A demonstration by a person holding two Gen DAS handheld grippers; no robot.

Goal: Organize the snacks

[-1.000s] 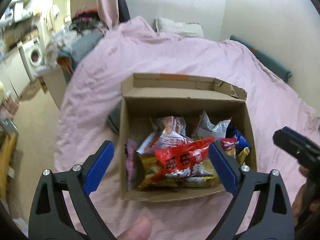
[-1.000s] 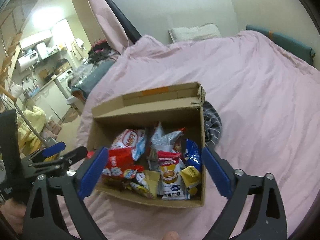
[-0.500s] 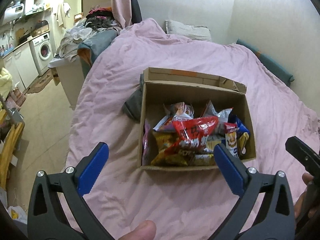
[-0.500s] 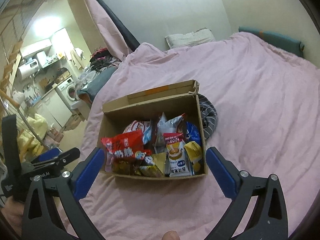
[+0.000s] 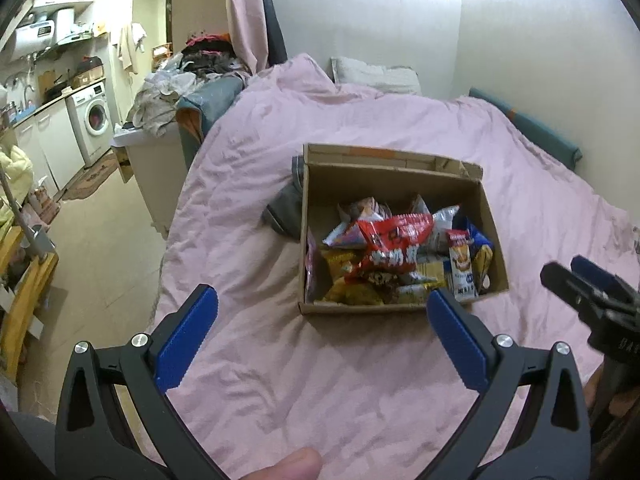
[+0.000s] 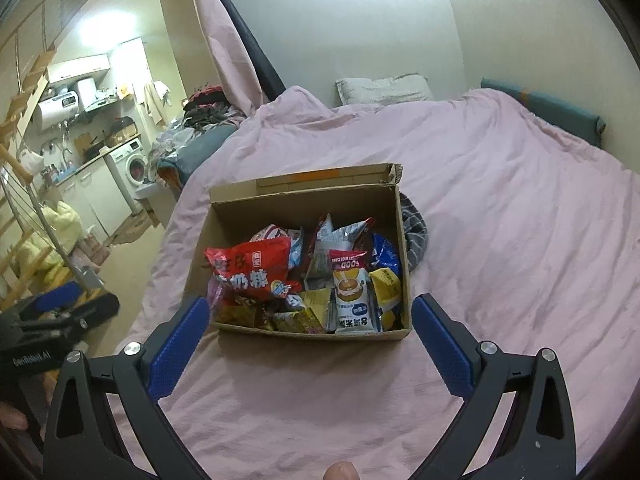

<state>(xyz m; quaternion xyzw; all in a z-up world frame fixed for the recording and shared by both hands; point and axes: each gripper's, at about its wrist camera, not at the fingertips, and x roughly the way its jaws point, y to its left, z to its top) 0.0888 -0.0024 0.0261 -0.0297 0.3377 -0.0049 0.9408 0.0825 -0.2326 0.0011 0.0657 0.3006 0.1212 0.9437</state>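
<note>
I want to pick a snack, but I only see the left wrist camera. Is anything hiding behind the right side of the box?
Observer: Yes. A striped grey cloth pokes out beside the right wall of the box, lying on the pink blanket.
Operator: Are the right tongs ready to grab?
Observer: The right tongs stand wide open in front of the box, with nothing held between them.
</note>
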